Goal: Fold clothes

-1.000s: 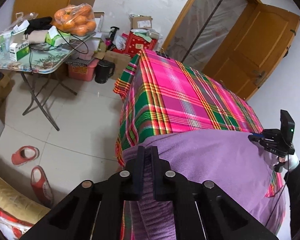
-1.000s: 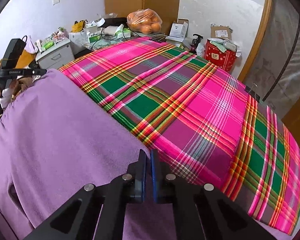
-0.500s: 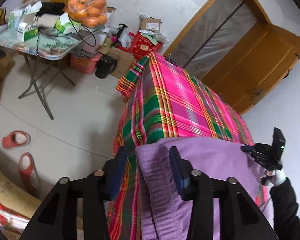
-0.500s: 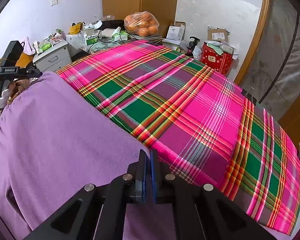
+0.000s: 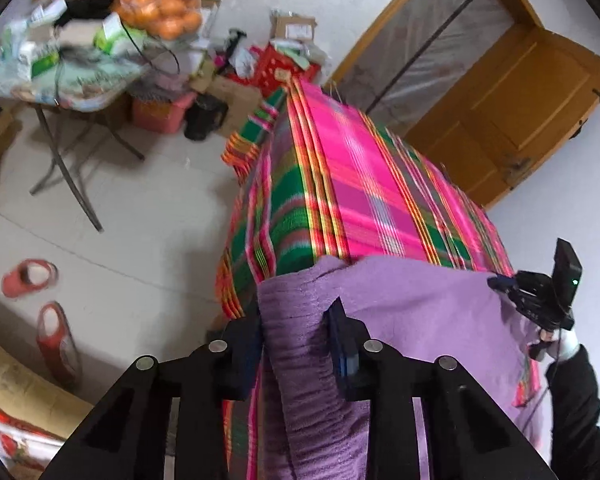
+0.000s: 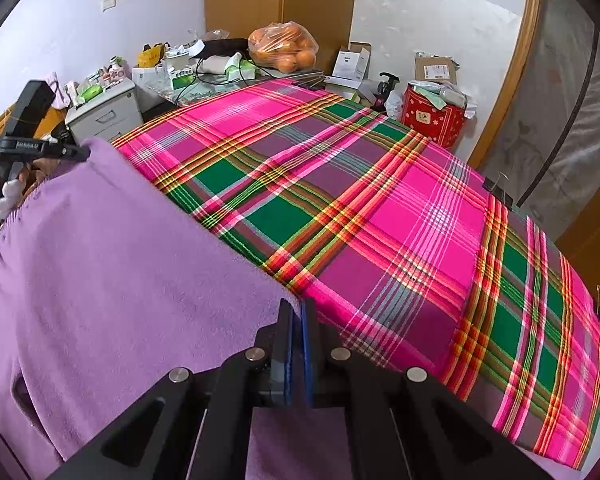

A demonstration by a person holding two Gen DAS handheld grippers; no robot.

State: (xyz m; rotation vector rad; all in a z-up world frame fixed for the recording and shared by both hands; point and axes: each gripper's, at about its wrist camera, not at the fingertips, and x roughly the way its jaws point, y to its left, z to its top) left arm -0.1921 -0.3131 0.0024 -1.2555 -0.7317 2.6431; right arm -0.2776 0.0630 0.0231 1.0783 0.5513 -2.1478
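A purple fleece garment (image 5: 412, 312) lies across the near end of a table covered by a pink and green plaid cloth (image 5: 360, 196). My left gripper (image 5: 298, 322) is open, its fingers on either side of the garment's bunched corner at the table's left edge. My right gripper (image 6: 295, 316) is shut on the garment's (image 6: 100, 264) other corner, with the plaid cloth (image 6: 380, 208) beyond it. Each gripper shows in the other's view, the right one (image 5: 500, 282) and the left one (image 6: 80, 156).
A folding table (image 5: 60, 76) with a bag of oranges (image 5: 164, 12) and boxes stands left of the plaid table. Red slippers (image 5: 56, 340) lie on the tiled floor. A wooden door (image 5: 508, 112) and a red box (image 6: 432, 120) are at the far end.
My left gripper opened and let go of the garment's corner, which now lies loose between its fingers. My right gripper stayed shut on its corner.
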